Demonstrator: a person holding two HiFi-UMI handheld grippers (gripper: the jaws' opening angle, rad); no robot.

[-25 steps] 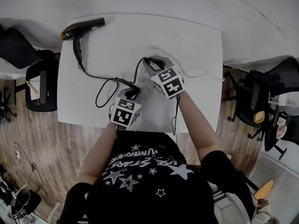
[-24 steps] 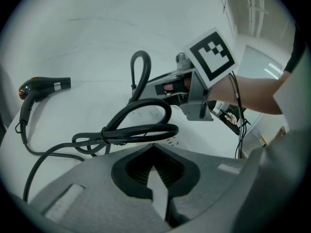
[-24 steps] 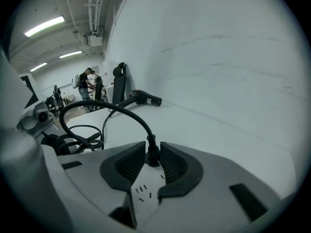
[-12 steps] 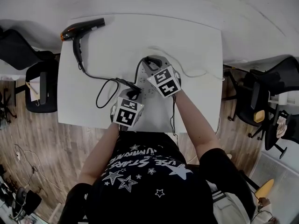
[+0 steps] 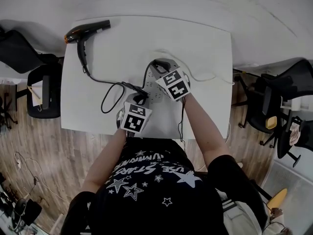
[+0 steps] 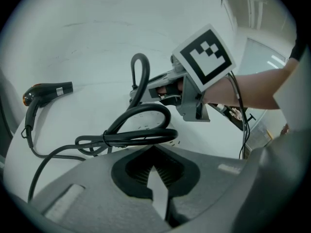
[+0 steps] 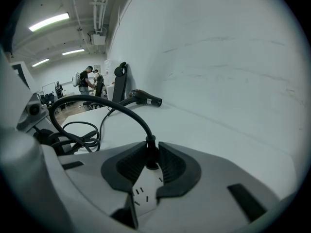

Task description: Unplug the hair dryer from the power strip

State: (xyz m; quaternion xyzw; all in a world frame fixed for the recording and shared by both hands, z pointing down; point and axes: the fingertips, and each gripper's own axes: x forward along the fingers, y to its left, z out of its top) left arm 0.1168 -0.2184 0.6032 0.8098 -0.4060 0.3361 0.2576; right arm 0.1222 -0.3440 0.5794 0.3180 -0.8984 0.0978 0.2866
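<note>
**Task status — not yet done.** Plug (image 7: 147,147) sits in its socket on the strip (image 5: 151,84), at mid bench (image 5: 195,43). The grip looks made; the pull is left to do.

**Right tool** (image 7: 148,165): clenched on the plug, one pad on each side, at the strip's far end. Bare socket holes show just near of the plug.

**Left tool** (image 6: 154,171): jaws drawn close, with a white sliver between the pads. It seems to pinch the strip's near end, probably to brace it against the pull.

**Dryer** (image 5: 87,29): lies on its side at the far left corner of the bench, well apart from both tools.

**Cord** (image 6: 136,136): black. It runs from the dryer toward the centre, lies in a tied coil just beyond the left tool, then arches up and over to the plug.

**In the way:** the coil lies between the two tools, partly over the strip. The arch rises right above the plug, so the plug may drag the cord with it.

**Around:**
- white lead (image 5: 208,77) trailing right from the strip
- black chair (image 5: 41,89) left of the bench
- more chairs (image 5: 264,106) to the right
- wood floor (image 5: 49,151)
- people standing far off in the room — seen in the right gripper view only
</note>
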